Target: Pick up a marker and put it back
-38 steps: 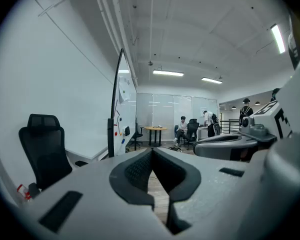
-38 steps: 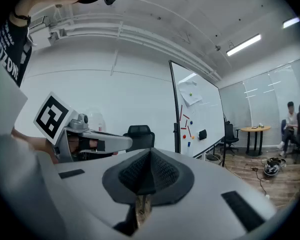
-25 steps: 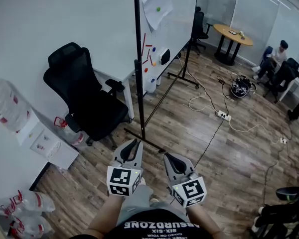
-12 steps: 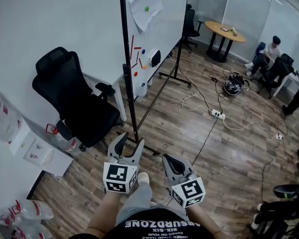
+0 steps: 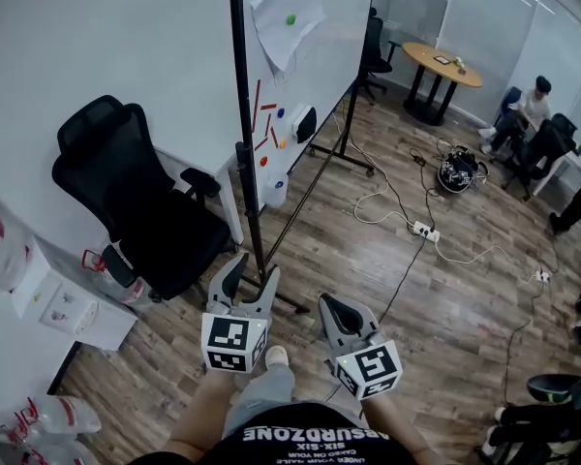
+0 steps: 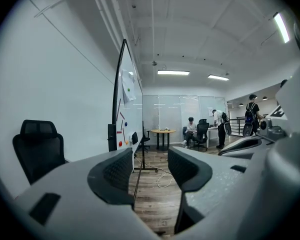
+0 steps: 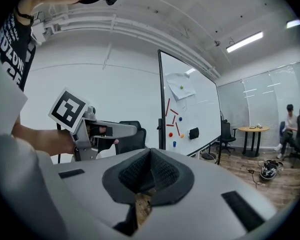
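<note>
Brown wood-plank flooring (image 5: 436, 298) lies under both grippers, which I hold side by side and nearly level. My left gripper (image 5: 255, 265) is released: its jaws have just been opening and now stand wide apart with nothing between them, only floor showing through the gap. My right gripper (image 5: 329, 303) is clenched, its ribbed pads pressed together on nothing.

Just ahead of the left gripper's tips is the black foot of a tall wheeled whiteboard (image 5: 320, 37), whose black frame post (image 5: 238, 114) rises straight in front of me. The thin red markers (image 5: 256, 98) sit on the board's face, ahead of the left gripper and well apart from both grippers. Beside them on the board are small coloured round magnets (image 5: 281, 114), a black eraser (image 5: 307, 124) and, higher up, a curled white paper sheet (image 5: 289, 13).

Left of the left gripper stands a black high-backed office chair (image 5: 126, 197) against a plain white wall (image 5: 97, 37), with a low white cabinet (image 5: 58, 303) further left. Ahead and right of the right gripper, a white power strip (image 5: 426, 231) with trailing cables lies on the floor. Far beyond it are a round wooden table (image 5: 448, 66), a seated person (image 5: 533, 114) and a glass partition (image 5: 484, 17).
</note>
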A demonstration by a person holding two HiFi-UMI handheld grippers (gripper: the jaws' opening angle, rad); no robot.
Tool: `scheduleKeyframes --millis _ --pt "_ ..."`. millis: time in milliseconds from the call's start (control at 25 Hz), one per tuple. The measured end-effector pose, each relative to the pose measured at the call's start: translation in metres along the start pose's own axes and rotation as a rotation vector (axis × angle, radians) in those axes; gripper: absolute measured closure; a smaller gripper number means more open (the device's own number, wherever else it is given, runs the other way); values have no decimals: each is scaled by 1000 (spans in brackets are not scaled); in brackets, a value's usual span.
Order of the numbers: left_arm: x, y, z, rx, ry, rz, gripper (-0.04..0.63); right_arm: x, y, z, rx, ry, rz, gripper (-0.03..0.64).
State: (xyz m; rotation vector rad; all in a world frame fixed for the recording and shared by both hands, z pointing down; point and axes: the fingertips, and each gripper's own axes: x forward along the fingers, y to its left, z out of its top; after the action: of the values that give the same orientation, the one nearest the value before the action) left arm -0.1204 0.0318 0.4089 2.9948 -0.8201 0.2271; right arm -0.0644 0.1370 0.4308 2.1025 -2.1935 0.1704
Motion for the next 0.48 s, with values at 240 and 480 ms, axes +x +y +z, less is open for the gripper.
scheduleKeyframes --millis 240,480 --pt "37 25 6 4 0 3 390 40 -24 10 -4 3 -5 620" --pt "72 42 5 6 12 -16 390 73 -43 14 -4 7 -11 620"
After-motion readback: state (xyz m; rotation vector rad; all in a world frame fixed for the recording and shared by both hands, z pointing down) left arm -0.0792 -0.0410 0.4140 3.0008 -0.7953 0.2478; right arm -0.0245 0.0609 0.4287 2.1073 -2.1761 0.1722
